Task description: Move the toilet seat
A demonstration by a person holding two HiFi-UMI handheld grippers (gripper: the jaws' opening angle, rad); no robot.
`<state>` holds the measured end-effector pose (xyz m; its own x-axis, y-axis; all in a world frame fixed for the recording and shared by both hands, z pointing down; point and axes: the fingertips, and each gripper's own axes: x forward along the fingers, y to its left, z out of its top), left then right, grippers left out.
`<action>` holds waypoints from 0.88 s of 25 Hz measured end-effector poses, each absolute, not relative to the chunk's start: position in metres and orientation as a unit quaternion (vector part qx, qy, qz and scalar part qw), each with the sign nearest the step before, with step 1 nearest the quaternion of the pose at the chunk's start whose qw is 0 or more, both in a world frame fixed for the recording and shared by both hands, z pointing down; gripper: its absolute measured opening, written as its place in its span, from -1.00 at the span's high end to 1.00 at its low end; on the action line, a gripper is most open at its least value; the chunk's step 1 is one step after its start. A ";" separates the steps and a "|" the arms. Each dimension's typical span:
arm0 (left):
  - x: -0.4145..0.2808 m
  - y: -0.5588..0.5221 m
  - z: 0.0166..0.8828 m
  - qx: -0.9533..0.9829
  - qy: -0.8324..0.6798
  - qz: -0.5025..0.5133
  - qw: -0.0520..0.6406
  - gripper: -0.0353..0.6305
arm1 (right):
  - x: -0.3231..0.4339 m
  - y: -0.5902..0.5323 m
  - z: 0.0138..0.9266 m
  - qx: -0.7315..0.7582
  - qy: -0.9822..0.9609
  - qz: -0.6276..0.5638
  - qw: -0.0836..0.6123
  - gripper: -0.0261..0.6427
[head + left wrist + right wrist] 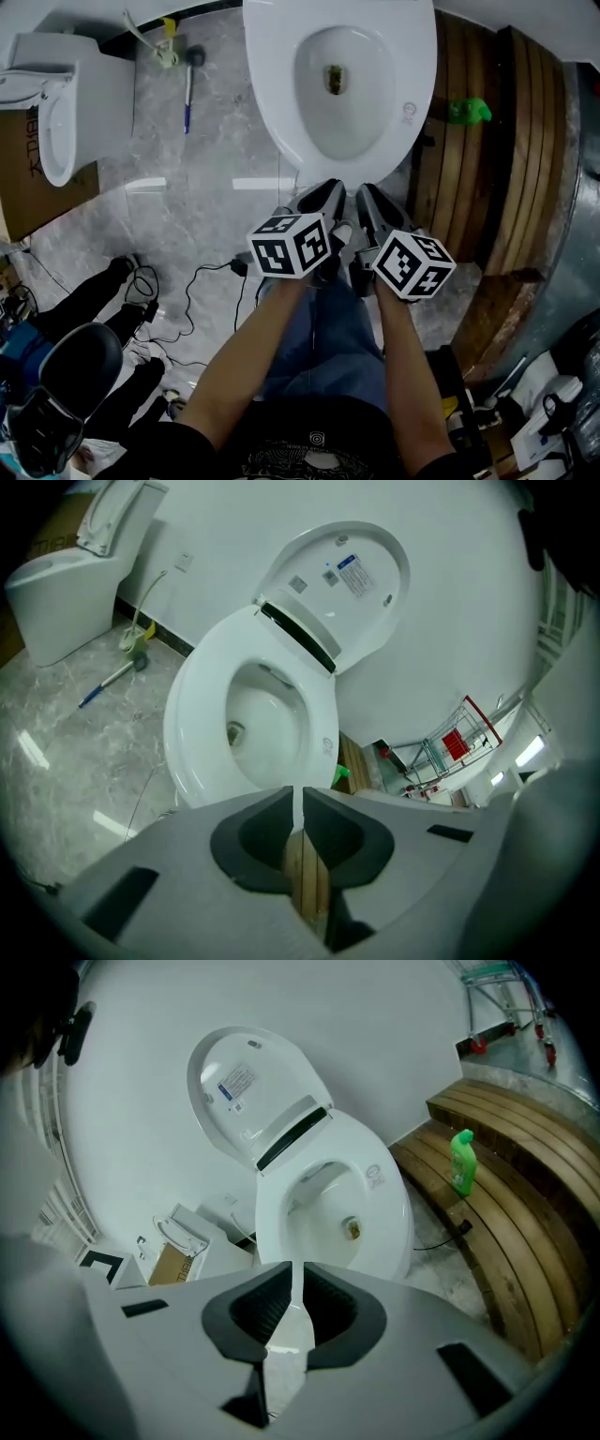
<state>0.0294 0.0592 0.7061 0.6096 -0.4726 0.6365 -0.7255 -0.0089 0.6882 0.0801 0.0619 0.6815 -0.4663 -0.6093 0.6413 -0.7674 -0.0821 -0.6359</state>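
Left claw (300, 797) is closed: its dark pads meet but for a thin slit, and nothing sits between them. Right claw (294, 1274) is the same, pads together and empty. In the head view the two claws lie side by side at mid-frame. Their tips point up the frame, and each marker cube sits just below its tips on a bare forearm.

Just above the tips in that view is the front edge of the toilet (281, 141), at top centre. Both gripper views show it ahead of the jaws and apart from them. The seat (267, 84) lies flat as a white ring around the bowl opening. The lid (352, 574) stands raised behind it against the white wall, with stickers on its inner face.

To the right of the toilet a green bottle (469, 111) stands on a curved wooden step (520, 159). At upper left a second toilet (56, 103) stands beside a cardboard box (28, 183). A blue-handled brush (188, 89) lies on the grey marble floor (216, 150) between the two toilets. Black cables (202, 281) trail across the floor at lower left.
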 end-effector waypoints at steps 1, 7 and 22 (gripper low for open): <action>0.027 0.061 0.710 0.698 -0.431 0.108 0.562 0.83 | 0.081 0.064 0.686 0.511 -0.672 0.531 0.073 0.85; 0.020 0.076 0.732 0.675 -0.439 0.077 0.587 0.55 | 0.086 0.079 0.708 0.512 -0.668 0.537 0.062 0.78; 0.007 0.080 0.776 0.632 -0.454 -0.001 0.628 0.31 | 0.099 0.087 0.763 0.508 -0.596 0.621 -0.043 0.39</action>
<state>0.0069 0.0801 0.7760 0.5884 -0.5746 0.5688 -0.5724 0.2008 0.7950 0.0992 0.0871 0.7629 -0.4810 -0.6580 0.5794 -0.5515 -0.2866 -0.7834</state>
